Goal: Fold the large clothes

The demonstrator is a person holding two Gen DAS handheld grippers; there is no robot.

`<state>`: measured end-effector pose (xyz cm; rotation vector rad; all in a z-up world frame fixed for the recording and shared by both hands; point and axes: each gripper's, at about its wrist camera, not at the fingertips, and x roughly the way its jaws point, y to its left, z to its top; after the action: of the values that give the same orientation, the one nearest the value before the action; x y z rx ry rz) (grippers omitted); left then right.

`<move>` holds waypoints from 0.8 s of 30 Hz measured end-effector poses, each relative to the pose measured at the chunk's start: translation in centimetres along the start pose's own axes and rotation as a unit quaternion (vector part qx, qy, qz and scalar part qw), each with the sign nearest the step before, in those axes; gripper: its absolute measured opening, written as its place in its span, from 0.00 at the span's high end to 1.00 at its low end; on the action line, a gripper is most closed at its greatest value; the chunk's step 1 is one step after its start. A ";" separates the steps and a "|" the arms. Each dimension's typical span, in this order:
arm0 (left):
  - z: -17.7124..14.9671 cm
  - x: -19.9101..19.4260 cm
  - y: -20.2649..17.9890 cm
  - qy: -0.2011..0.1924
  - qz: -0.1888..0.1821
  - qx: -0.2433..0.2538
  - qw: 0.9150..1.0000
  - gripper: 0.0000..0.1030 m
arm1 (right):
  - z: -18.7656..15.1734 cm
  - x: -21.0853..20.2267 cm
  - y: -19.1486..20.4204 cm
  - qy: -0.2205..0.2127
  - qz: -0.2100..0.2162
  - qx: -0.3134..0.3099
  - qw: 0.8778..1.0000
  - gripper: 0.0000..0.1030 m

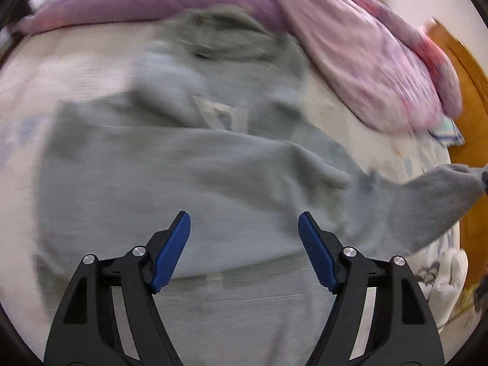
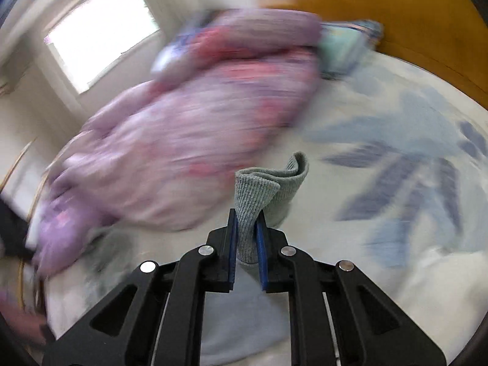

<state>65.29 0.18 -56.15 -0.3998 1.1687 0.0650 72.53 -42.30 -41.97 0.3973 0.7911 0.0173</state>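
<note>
A large grey-green hooded sweatshirt [image 1: 189, 164] lies spread on a bed, its hood toward the far side and a pale printed mark on its chest. My left gripper [image 1: 244, 228] is open and empty, hovering over the sweatshirt's lower body. One sleeve [image 1: 439, 195] stretches off to the right and is lifted at its end. My right gripper [image 2: 246, 228] is shut on that sleeve's ribbed cuff [image 2: 268, 183], which sticks up between the blue pads [image 2: 261, 244]. Both views are blurred by motion.
A pink and purple quilt [image 1: 366, 55] is bunched along the far side of the bed, also in the right wrist view [image 2: 189, 140]. The bedsheet [image 2: 411, 158] is white with blue leaf prints. An orange wooden headboard [image 2: 396, 18] borders the bed. A window [image 2: 100, 30] is behind.
</note>
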 end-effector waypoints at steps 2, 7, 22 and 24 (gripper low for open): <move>0.6 -2.0 3.6 -0.014 0.016 -0.026 0.999 0.28 | -1.7 0.3 5.7 0.006 0.041 -0.030 0.999 0.89; 0.4 -5.6 11.4 -0.038 0.043 -0.065 0.996 0.28 | -9.7 2.4 21.2 0.066 0.153 -0.111 0.980 0.89; -2.1 -9.2 25.1 -0.036 0.079 -0.132 0.987 0.28 | -32.2 12.2 38.1 0.285 0.179 -0.283 0.898 0.64; -1.3 -10.0 24.8 -0.044 0.062 -0.130 0.989 0.28 | -29.9 10.9 37.0 0.275 0.193 -0.262 0.905 0.54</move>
<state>53.84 24.35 -54.29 -0.5483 1.0998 0.3426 64.30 3.95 -55.32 0.0197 1.2080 0.7290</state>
